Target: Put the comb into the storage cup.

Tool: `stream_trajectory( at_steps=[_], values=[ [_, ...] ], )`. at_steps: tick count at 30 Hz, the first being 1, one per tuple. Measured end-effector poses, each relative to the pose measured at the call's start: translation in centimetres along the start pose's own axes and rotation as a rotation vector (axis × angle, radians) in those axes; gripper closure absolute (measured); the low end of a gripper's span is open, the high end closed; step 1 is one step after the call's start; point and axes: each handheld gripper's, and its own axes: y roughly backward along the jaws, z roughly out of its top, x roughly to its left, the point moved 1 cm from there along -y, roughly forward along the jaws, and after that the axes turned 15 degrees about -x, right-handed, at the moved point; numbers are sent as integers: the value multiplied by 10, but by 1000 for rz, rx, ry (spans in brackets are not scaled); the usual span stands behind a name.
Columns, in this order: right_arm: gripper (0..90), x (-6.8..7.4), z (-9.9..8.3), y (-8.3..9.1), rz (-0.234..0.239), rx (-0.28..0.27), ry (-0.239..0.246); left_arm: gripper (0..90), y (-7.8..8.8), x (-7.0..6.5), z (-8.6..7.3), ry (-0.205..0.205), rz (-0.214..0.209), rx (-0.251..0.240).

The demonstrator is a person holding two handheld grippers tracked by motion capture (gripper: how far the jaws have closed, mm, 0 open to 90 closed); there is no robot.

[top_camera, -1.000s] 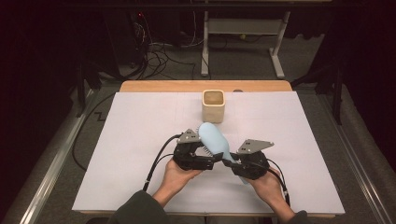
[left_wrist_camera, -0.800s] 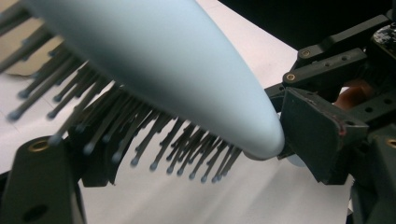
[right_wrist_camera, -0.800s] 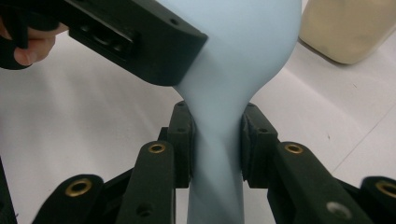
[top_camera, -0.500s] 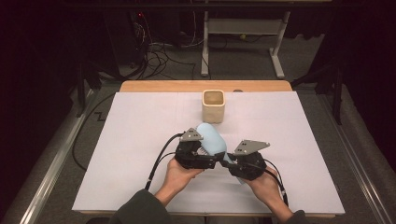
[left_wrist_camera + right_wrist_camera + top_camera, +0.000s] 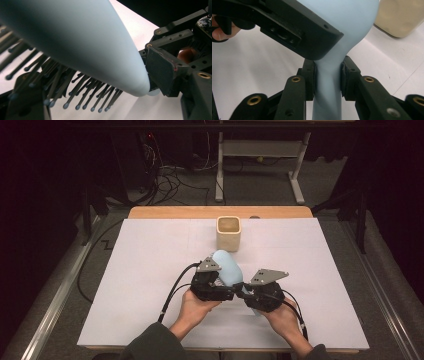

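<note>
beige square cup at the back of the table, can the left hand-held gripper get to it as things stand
Probably not yet: the left hand-held gripper is at the pale blue plastic hairbrush, though bare white table lies before the beige square cup.

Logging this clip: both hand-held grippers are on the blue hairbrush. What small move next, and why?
Probably the left hand-held gripper lets go: the right hand-held gripper already clamps the hairbrush handle, and the beige cup stands open just beyond.
</note>
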Motion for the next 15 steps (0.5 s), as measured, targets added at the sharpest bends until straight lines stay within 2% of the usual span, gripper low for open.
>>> stream_trajectory(
  at_steps=[2, 7, 15],
  values=[
    [706, 2, 2, -1, 9, -5, -1, 286, -1, -3, -1, -15, 6, -4],
    [706, 3, 3, -1, 13, -4, 6, 357, 2, -4, 0, -16, 9, -14],
    [706, 3, 4, -4, 15, 0, 7, 410, 4, -4, 1, -25, 9, -15]
  ],
)
